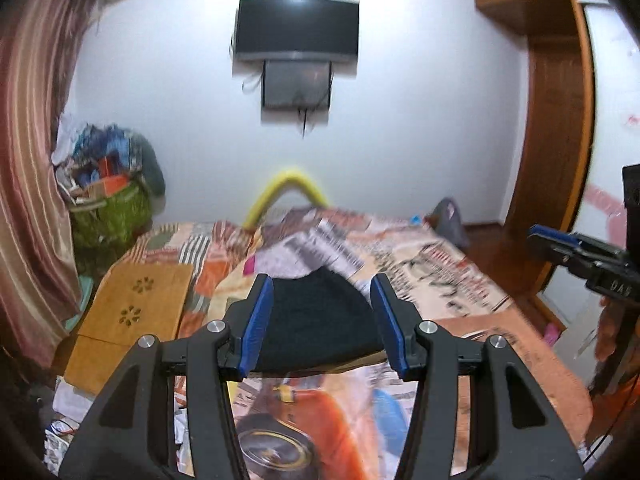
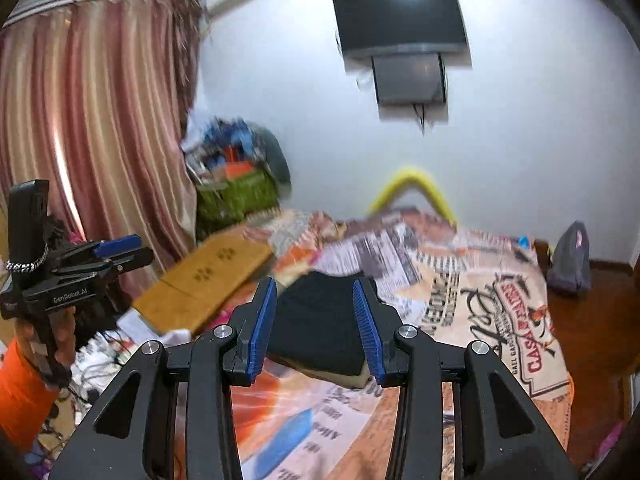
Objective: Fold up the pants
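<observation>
Left wrist view looks down the left hand-held gripper, whose blue pads stand spread apart with nothing pinched between them; past the gap lie the pants, a dark folded bundle resting on the bed, clear of the pads. The bed wears a busy printed bedspread of orange, white and black lettering. To the left of the bundle a wooden board with flower-shaped cut-outs lies on the bed's edge, tilted. At the right border of this view the right hand-held gripper pokes in, held up well above the bed. From the right wrist view its own blue pads also stand parted and hold nothing, the pants showing beyond them on top of a paler folded layer. At the left border there, a hand with an orange sleeve grips the left tool. Behind the bed a television hangs on the white wall, with a grey box under it. A yellow bent tube rises at the bed's far end, a striped curtain hangs at the left, and a green basket heaped with clutter sits in the corner. A grey bag stands on the wooden floor at the right. Much of both pictures is smeared by motion.
</observation>
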`<state>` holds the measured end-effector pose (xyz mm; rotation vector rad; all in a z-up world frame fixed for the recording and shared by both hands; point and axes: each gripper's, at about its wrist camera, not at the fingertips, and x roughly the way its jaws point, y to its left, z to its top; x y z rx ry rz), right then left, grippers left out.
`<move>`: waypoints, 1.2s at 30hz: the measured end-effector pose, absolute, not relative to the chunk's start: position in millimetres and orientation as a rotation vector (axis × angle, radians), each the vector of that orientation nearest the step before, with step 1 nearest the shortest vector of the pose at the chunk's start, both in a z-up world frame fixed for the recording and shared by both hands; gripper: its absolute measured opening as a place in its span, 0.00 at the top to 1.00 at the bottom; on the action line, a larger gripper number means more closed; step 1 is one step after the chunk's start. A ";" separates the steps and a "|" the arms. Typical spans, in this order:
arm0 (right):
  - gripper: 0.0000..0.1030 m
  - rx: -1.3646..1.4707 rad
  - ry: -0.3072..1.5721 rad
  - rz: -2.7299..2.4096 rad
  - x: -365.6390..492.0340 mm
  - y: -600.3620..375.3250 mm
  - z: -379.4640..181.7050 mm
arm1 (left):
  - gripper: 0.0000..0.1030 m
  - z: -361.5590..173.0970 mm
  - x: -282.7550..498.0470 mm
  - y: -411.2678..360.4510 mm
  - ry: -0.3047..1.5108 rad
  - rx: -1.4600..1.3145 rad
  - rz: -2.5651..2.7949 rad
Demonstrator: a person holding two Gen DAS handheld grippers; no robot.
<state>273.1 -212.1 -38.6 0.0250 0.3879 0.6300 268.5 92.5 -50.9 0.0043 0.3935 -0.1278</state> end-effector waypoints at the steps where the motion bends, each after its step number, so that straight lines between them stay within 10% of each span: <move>1: 0.65 0.031 0.366 0.634 261.6 -213.7 -34.3 | 0.50 -44.3 252.0 89.2 0.367 0.005 -0.122; 10: 0.65 0.032 0.174 0.658 153.9 -214.0 -8.5 | 0.48 -21.9 135.0 69.7 0.217 -0.007 -0.113; 14: 0.63 0.038 0.146 0.659 133.5 -211.0 -11.6 | 0.28 -26.4 106.1 64.4 0.178 -0.008 -0.091; 21: 0.33 0.037 0.116 0.597 126.6 -210.0 -19.5 | 0.03 -30.7 76.1 56.8 0.134 0.000 -0.072; 30: 0.00 0.029 0.099 0.539 111.6 -210.1 -21.1 | 0.00 -36.0 65.7 52.3 0.122 -0.003 -0.080; 36: 0.00 0.027 0.100 0.526 108.1 -211.2 -23.6 | 0.00 -38.6 65.1 53.6 0.129 -0.014 -0.081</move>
